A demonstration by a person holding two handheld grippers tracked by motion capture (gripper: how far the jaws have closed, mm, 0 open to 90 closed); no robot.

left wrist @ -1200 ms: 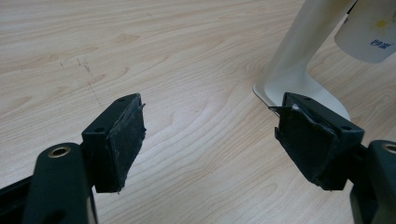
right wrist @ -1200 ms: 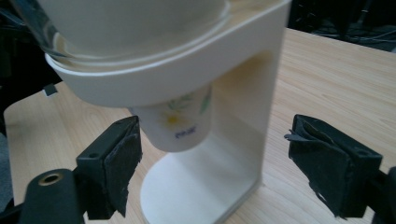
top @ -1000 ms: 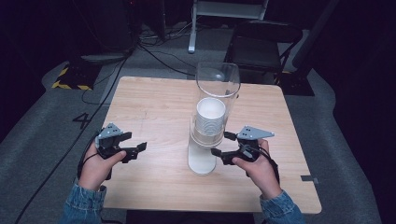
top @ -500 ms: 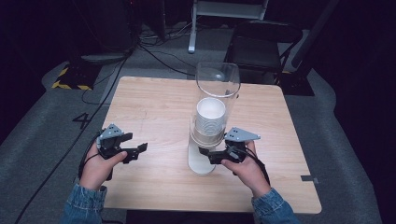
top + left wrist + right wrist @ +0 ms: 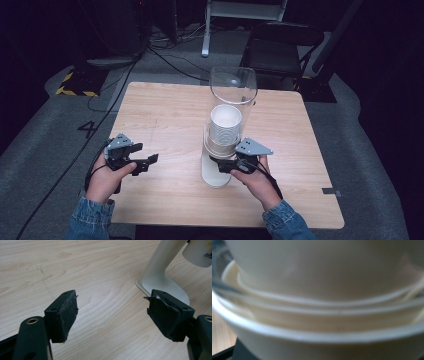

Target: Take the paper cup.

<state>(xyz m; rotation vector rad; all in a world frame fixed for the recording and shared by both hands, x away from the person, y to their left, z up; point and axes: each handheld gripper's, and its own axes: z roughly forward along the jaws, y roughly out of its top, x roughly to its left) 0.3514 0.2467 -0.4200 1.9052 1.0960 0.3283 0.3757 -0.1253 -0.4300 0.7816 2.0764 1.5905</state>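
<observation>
A wooden bench point(image 5: 165, 115) is seen from above, with a cup dispenser standing near its centre: a clear tube point(image 5: 233, 90) on a white stand point(image 5: 216, 172), with a stack of white paper cups point(image 5: 225, 125) held inside the tube. The left hand-held gripper point(image 5: 150, 160) is held over the bench at about 8 o'clock from the stand, well apart from it. In the left gripper view its jaws are spread wide with nothing between them, and the bare wood is visible in the gap; the foot of the white stand point(image 5: 162, 283) lies beyond the jaw at 3 o'clock.

The right hand-held gripper point(image 5: 222, 164) is held against the dispenser at the lowest cups, at about 4 o'clock from the bench's centre, with its grey plate uppermost. In the right gripper view the nested cup rims point(image 5: 322, 310) are seen blurred and very close. Whether this hand-held gripper is closed on a cup cannot be told.
</observation>
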